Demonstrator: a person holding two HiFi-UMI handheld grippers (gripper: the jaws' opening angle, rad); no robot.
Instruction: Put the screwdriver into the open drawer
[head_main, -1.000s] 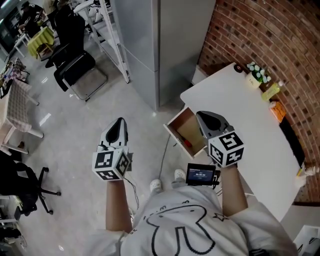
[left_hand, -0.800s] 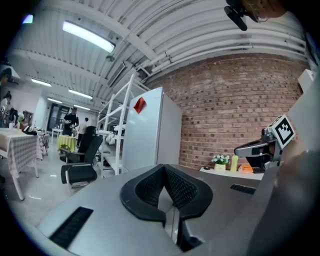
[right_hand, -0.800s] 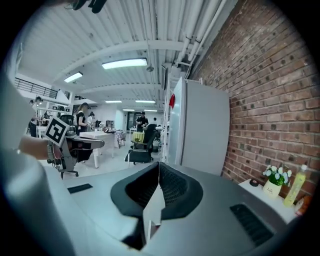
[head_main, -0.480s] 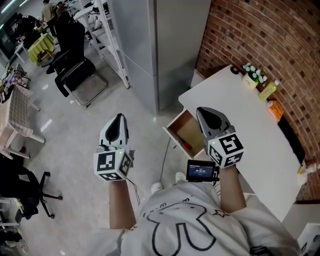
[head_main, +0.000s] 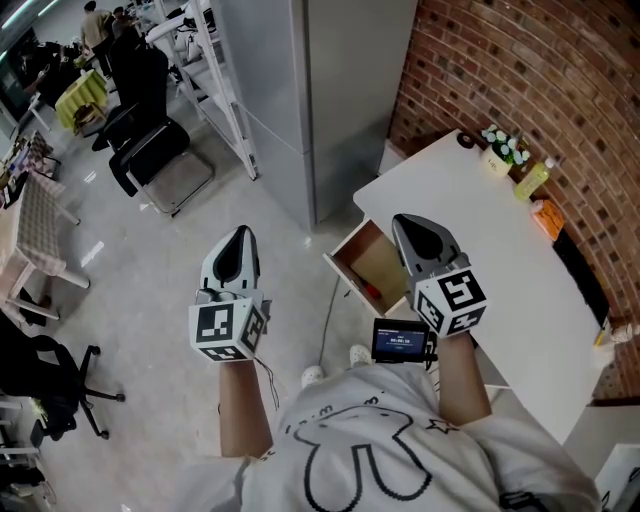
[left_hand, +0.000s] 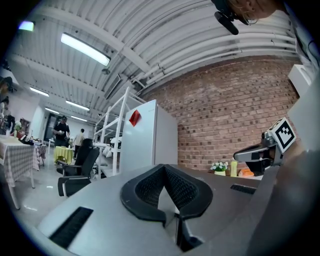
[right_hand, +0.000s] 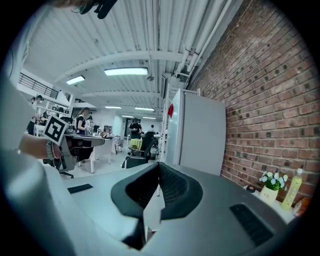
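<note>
The open wooden drawer (head_main: 372, 262) sticks out of the white table (head_main: 480, 240) toward the floor. A small red object (head_main: 372, 290), apparently the screwdriver's handle, lies near the drawer's front corner. My right gripper (head_main: 419, 236) hovers just right of the drawer over the table edge, with its jaws shut and nothing between them; it also shows in the right gripper view (right_hand: 159, 166). My left gripper (head_main: 235, 257) hangs over bare floor well left of the drawer, shut and holding nothing; the left gripper view (left_hand: 163, 168) shows the same.
A tall grey cabinet (head_main: 320, 90) stands behind the drawer beside a brick wall (head_main: 540, 70). A flower pot (head_main: 505, 150), a yellow bottle (head_main: 536, 180) and an orange item (head_main: 551, 216) sit at the table's far edge. A black chair (head_main: 150, 140) is far left.
Both grippers stay shut and almost in place. The head view has shifted slightly, so the table and drawer sit a little higher in the frame.
</note>
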